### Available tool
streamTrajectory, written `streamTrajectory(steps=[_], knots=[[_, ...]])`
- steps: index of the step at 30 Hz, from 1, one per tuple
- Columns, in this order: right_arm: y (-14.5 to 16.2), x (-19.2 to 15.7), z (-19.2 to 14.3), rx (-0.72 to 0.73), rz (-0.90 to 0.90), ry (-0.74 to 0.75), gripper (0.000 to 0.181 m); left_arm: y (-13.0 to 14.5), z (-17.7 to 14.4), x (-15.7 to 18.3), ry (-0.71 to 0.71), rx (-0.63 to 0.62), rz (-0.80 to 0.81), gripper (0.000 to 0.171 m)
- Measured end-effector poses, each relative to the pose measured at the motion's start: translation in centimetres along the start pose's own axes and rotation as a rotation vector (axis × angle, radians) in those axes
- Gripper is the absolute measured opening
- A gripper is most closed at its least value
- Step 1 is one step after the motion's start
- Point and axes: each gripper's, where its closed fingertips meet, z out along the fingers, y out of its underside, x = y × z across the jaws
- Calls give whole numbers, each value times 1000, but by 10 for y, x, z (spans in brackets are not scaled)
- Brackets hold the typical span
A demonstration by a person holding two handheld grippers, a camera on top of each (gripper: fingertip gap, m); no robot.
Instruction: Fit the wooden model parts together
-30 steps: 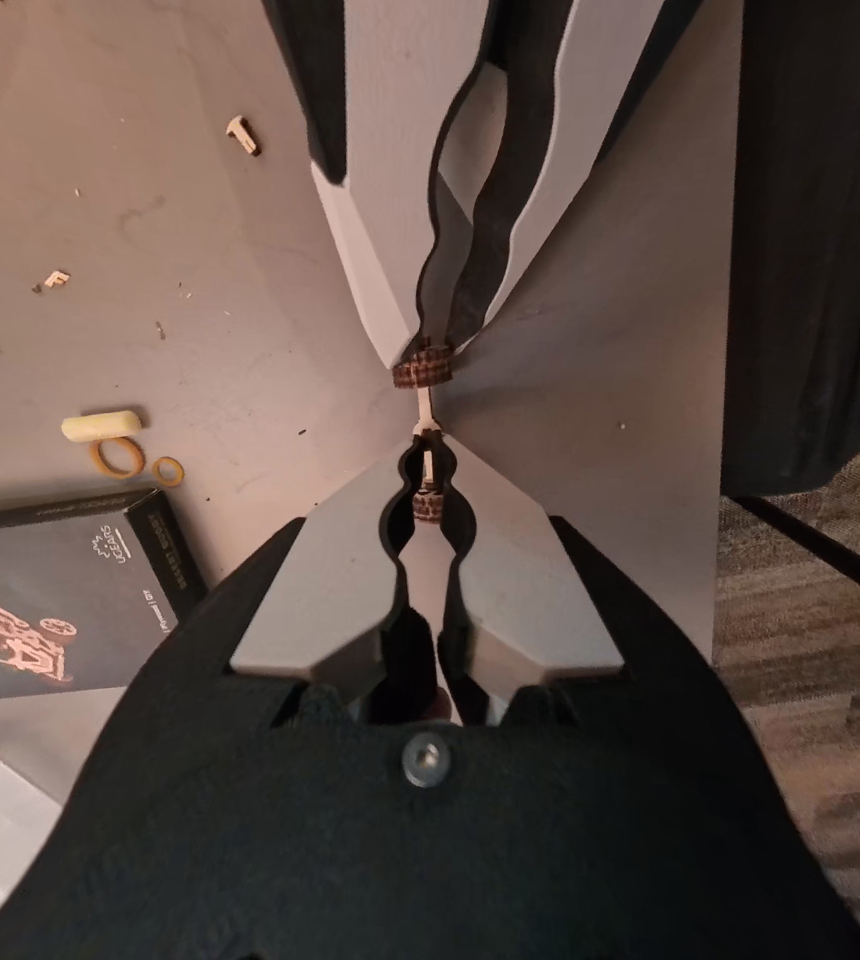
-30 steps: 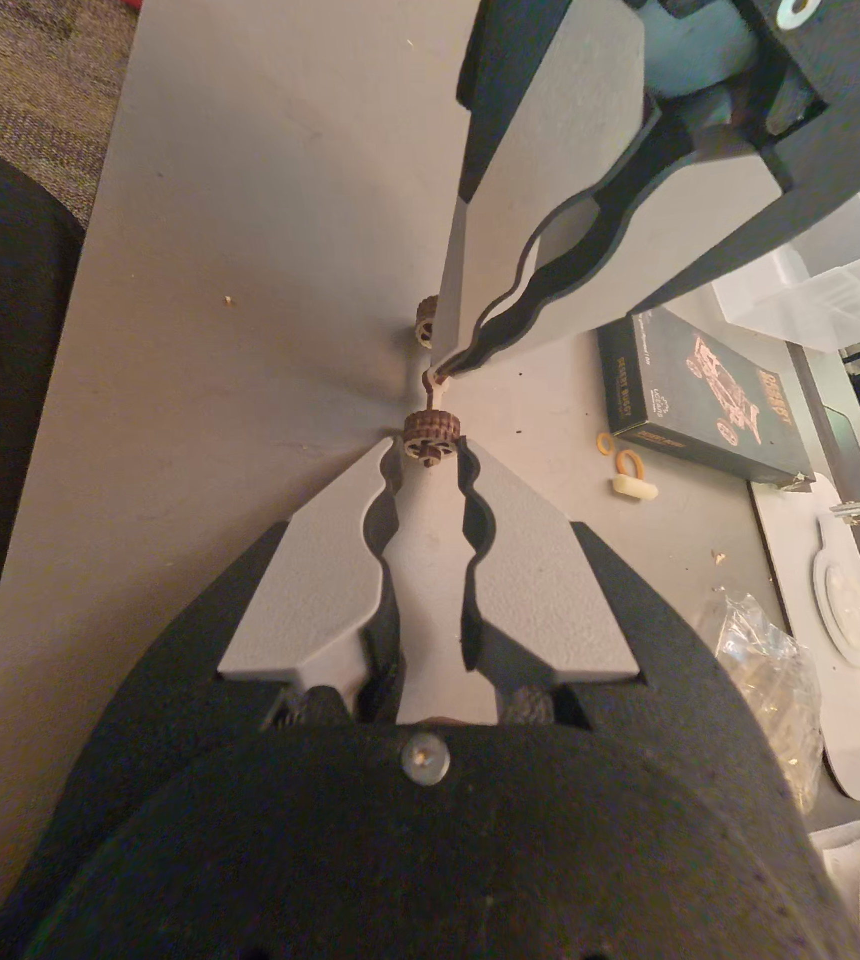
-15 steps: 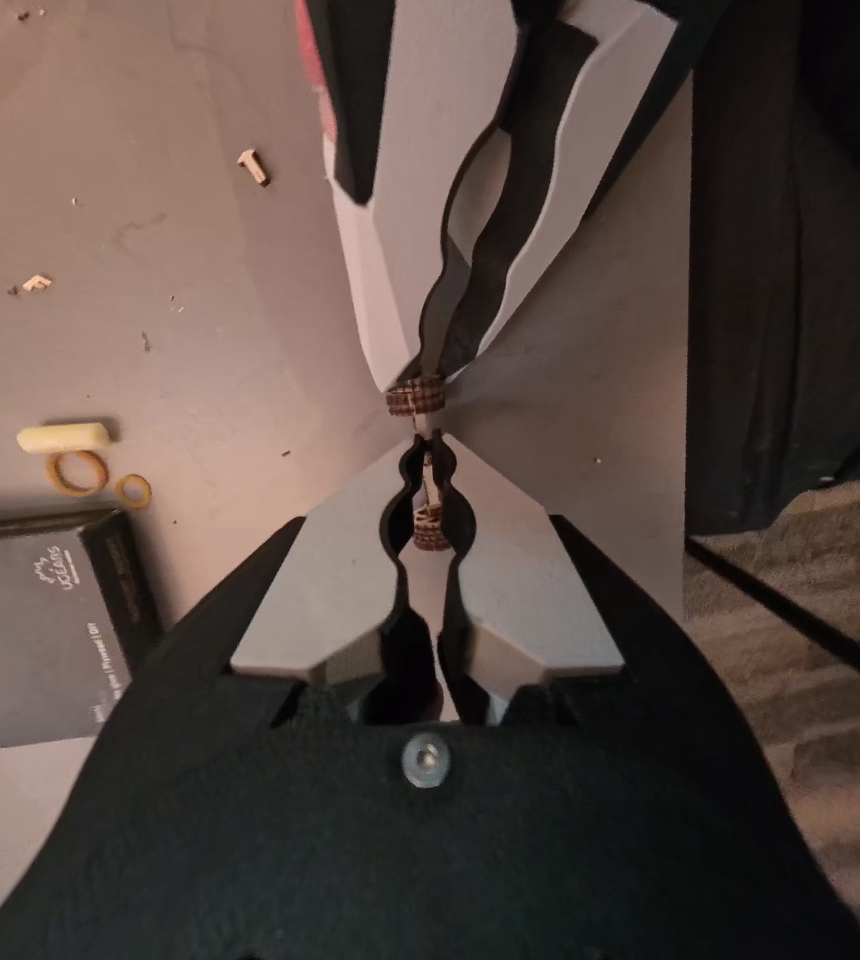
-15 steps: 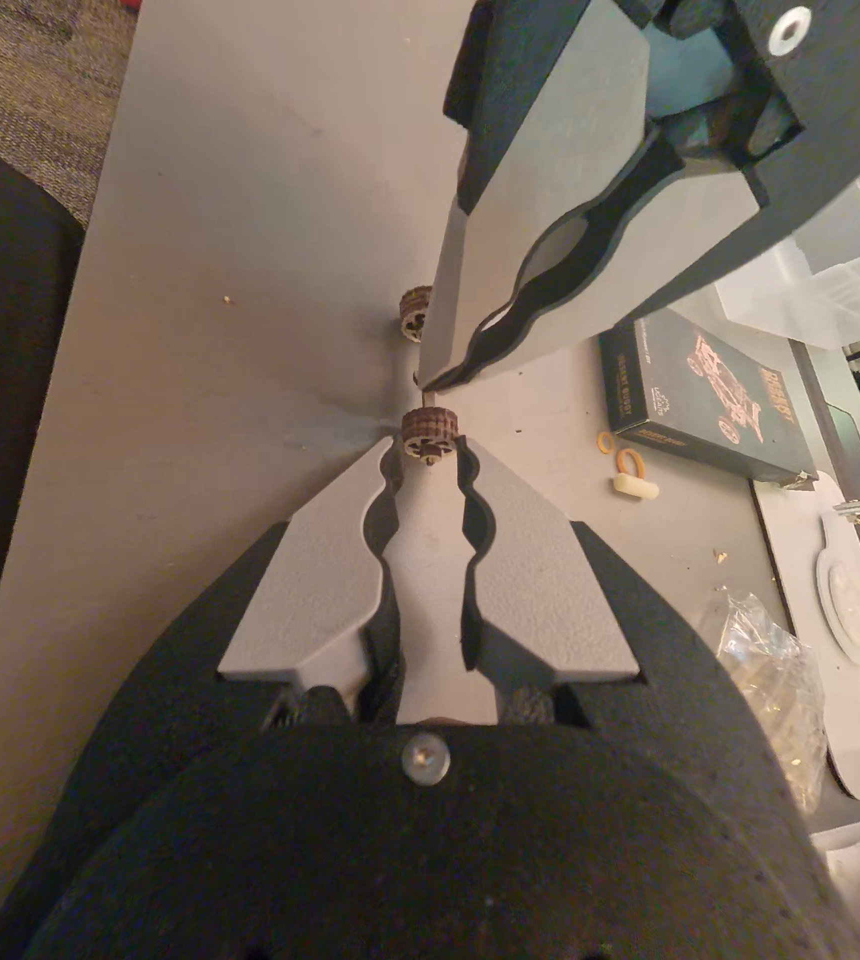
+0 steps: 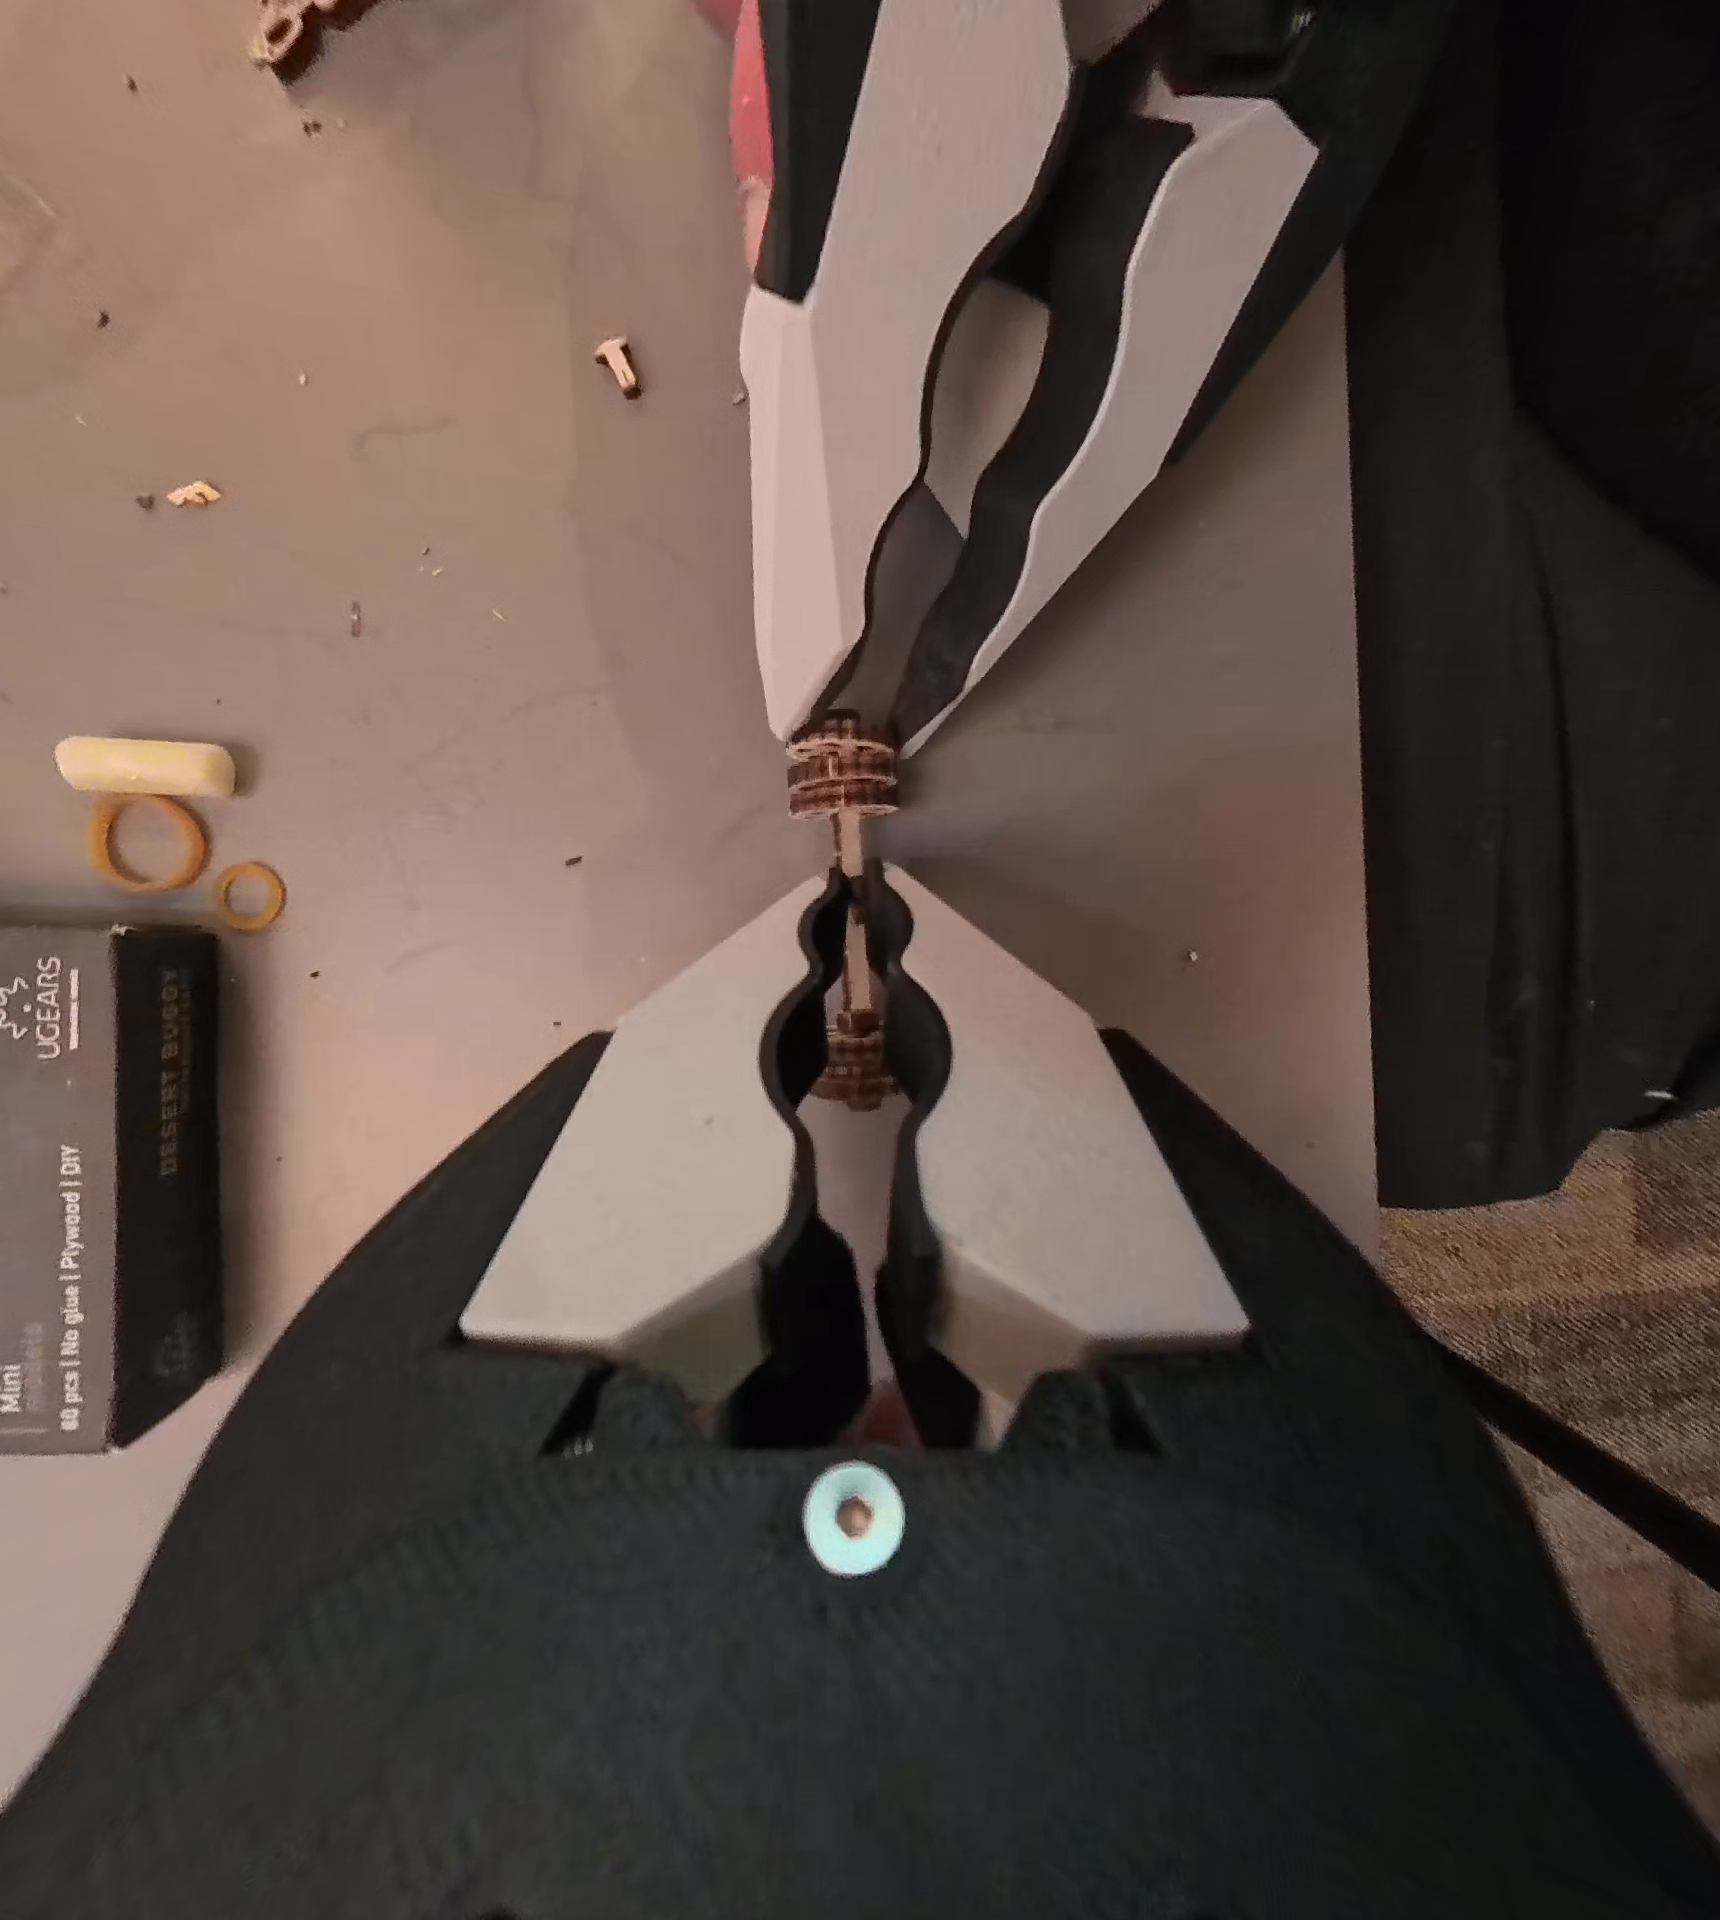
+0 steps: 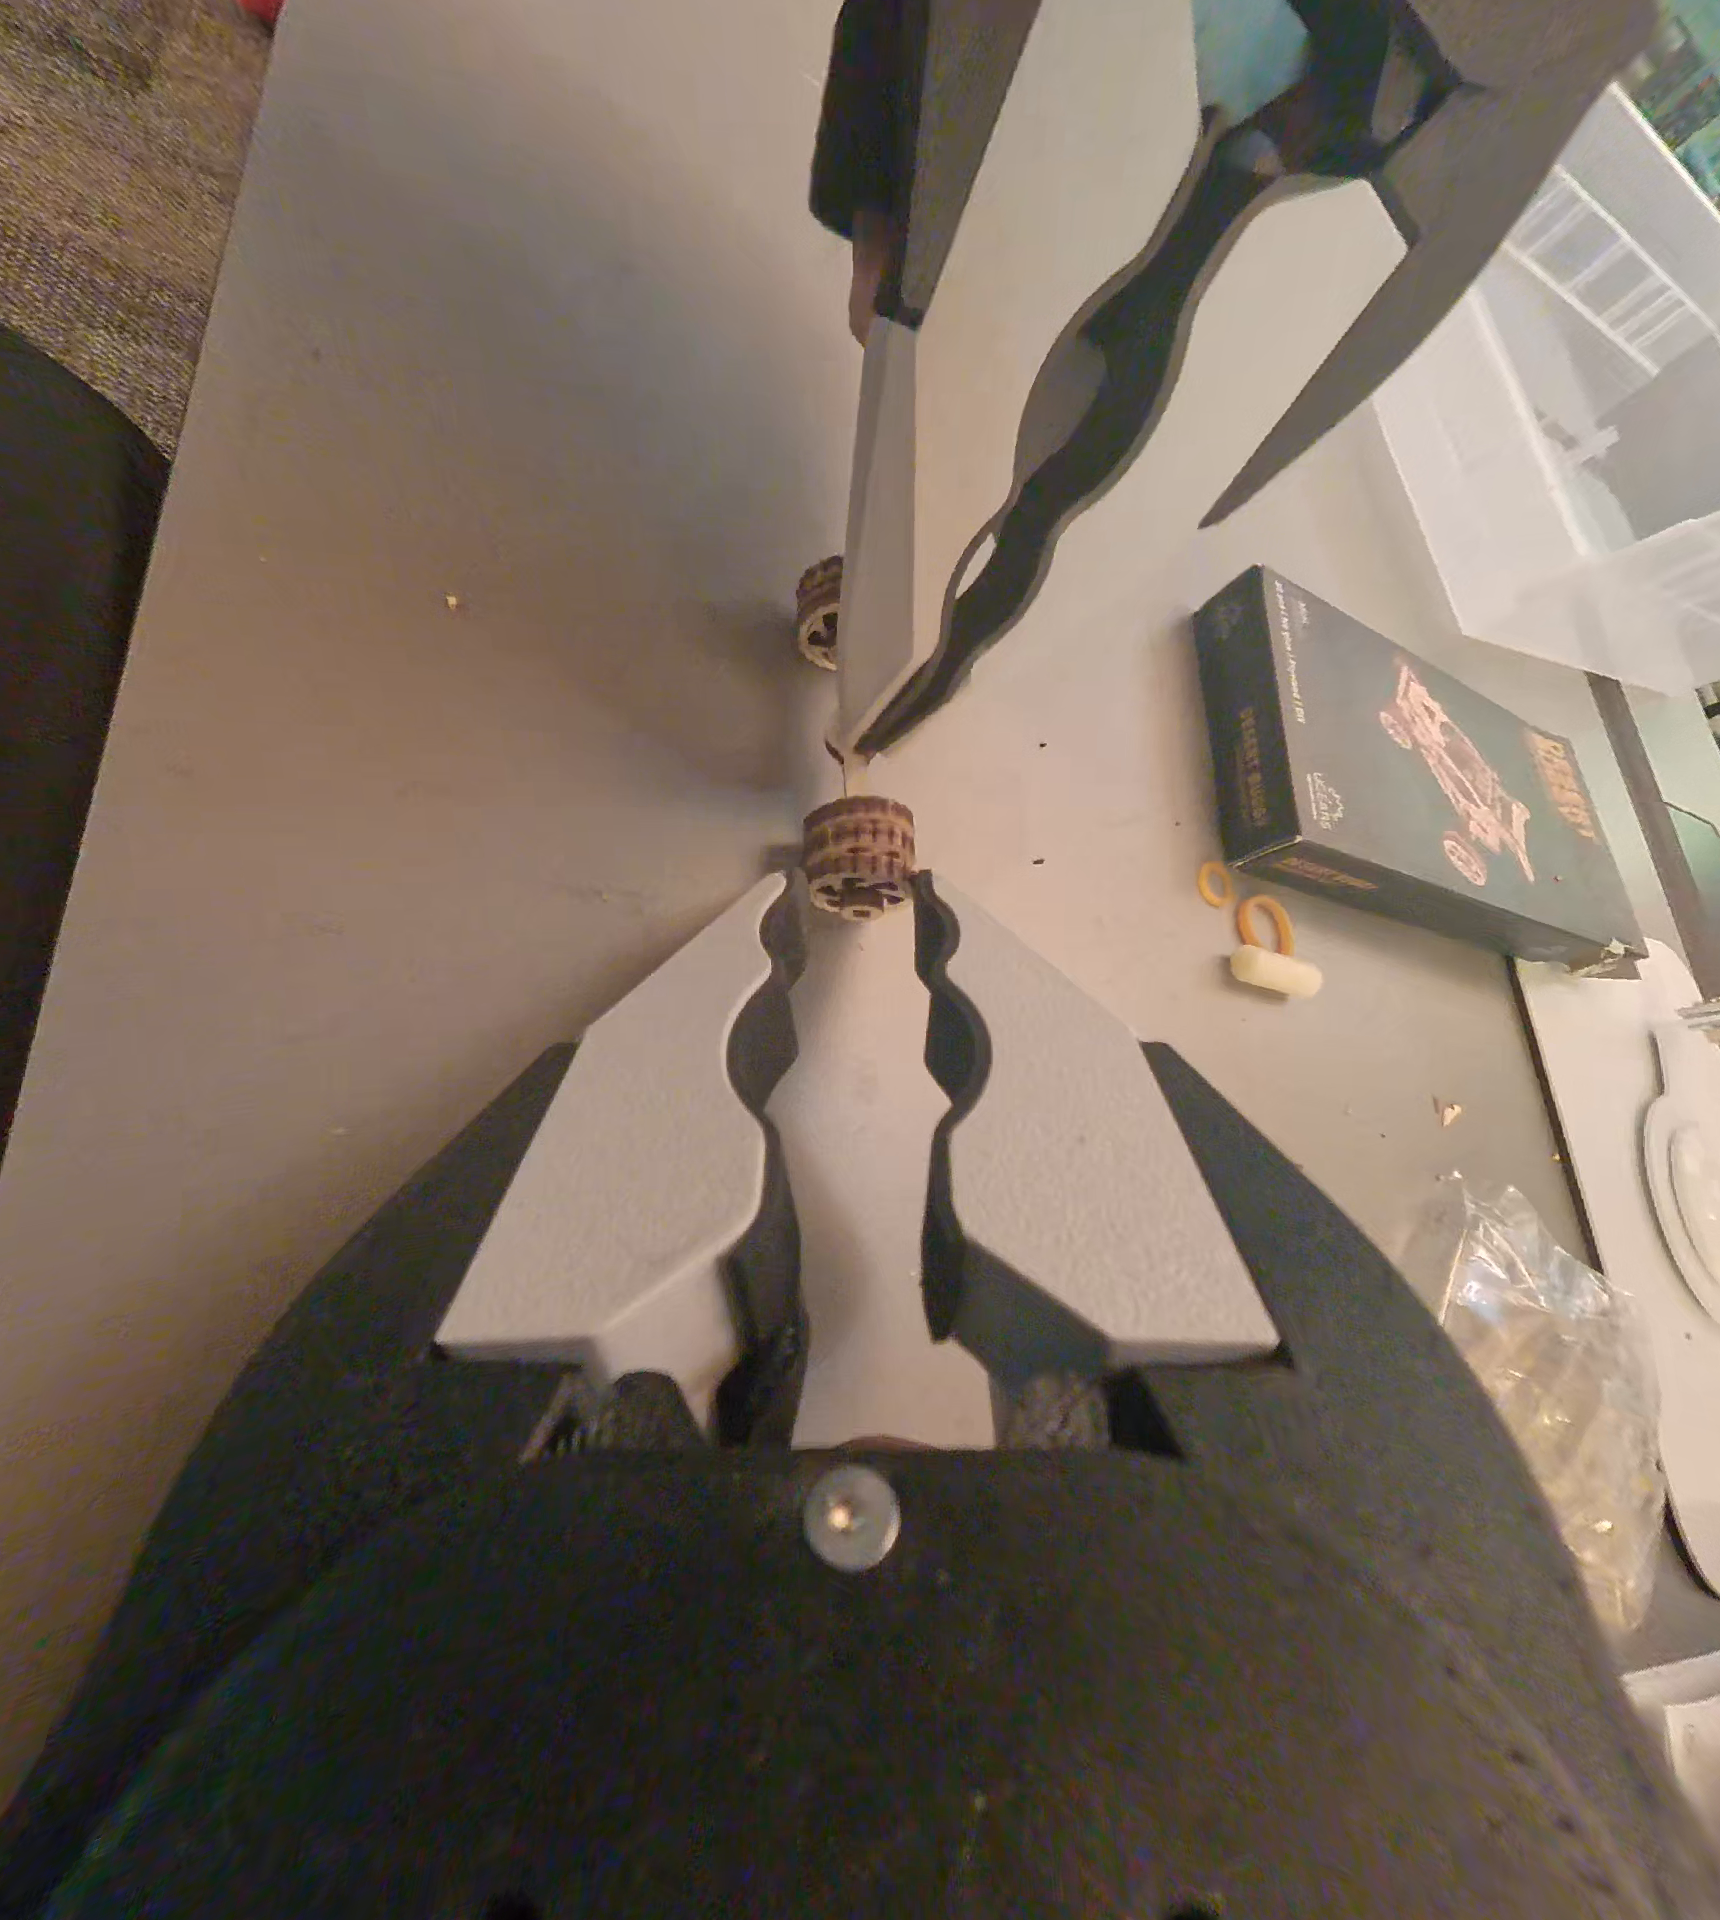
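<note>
My left gripper [image 5: 858,904] is clamped on the axle [image 5: 854,961], which already carries one wheel [image 5: 856,1065]. My right gripper [image 6: 851,883] pinches the second wheel [image 6: 856,868] at the axle's free end, seemingly part-seated. Next: push straight along the axle.

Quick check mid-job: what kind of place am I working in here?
Most likely a hobby or office worktable, not a factory: a plain grey table over carpet, with a model kit box, clear plastic bins and a parts bag beside it.
</note>
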Motion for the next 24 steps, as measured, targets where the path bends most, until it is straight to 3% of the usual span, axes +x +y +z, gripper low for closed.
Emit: streamTrajectory(steps=[24], knots=[[0, 3, 1, 1, 100, -69, 18, 1, -3, -1, -94, 203, -61, 0]])
